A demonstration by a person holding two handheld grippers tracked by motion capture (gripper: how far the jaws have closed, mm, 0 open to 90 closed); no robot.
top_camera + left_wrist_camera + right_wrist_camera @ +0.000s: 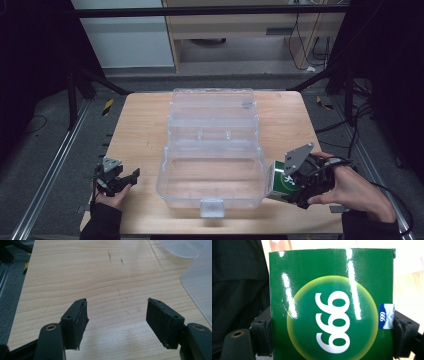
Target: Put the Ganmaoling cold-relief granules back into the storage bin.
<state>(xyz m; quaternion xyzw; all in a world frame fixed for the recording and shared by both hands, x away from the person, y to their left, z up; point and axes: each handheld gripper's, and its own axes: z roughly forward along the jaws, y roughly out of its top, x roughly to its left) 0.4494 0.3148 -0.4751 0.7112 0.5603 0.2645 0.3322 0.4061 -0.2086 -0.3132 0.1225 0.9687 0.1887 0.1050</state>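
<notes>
A green box marked 999 is clamped in my right gripper, just off the right side of the clear plastic case. The right gripper view has the green box close up, with a black jaw pressed on each of its sides. The case lies open mid-table, its lid folded back toward the far edge, and holds nothing. My left gripper rests near the table's front left, jaws apart. In the left gripper view its open fingers frame bare wood, and my left gripper holds nothing.
The wooden table is bare to the left of the case. A corner of the clear case shows at the right of the left gripper view. Dark floor, metal rails and cables surround the table.
</notes>
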